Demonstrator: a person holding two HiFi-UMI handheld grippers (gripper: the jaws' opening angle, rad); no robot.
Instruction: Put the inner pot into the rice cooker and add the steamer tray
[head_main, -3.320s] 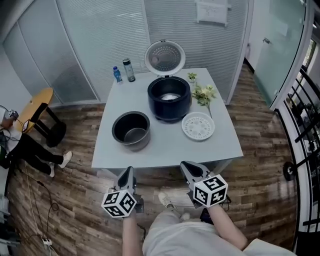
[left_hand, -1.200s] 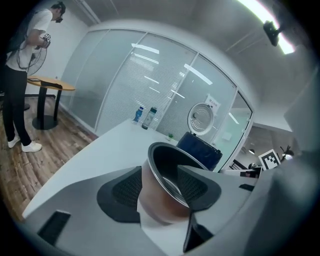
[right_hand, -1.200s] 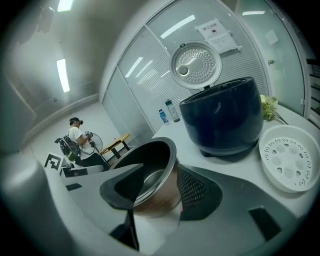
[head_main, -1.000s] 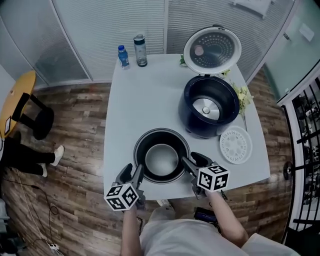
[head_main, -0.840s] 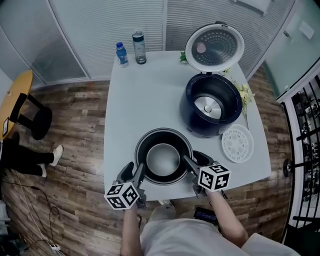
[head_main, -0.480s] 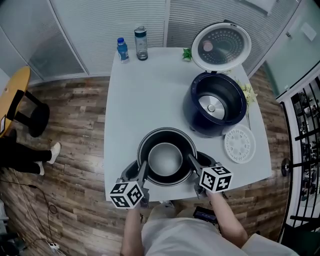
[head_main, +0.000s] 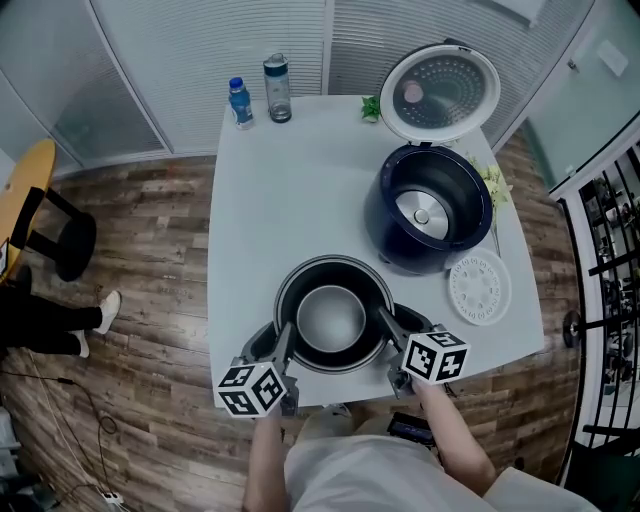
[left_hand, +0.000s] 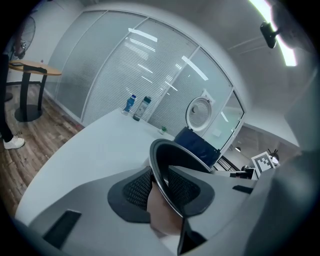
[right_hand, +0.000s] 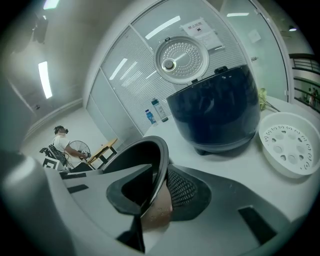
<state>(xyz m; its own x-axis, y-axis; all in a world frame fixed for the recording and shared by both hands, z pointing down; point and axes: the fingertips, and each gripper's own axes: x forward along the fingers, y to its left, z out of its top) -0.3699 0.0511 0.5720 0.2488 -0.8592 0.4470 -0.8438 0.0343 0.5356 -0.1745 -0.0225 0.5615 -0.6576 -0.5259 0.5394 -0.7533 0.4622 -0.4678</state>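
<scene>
My left gripper (head_main: 275, 343) and right gripper (head_main: 388, 325) clamp the inner pot (head_main: 332, 318).
Round, dark, smooth metal with a thin rim; my mesh-textured pads (left_hand: 136, 190), just closing, pinch its left and right sides at the surface's (head_main: 270, 200) near edge, both grippers angled downward.

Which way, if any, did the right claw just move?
Yes: the right claw came forward over the table edge to the inner pot, jaws just closing onto its rim.
</scene>
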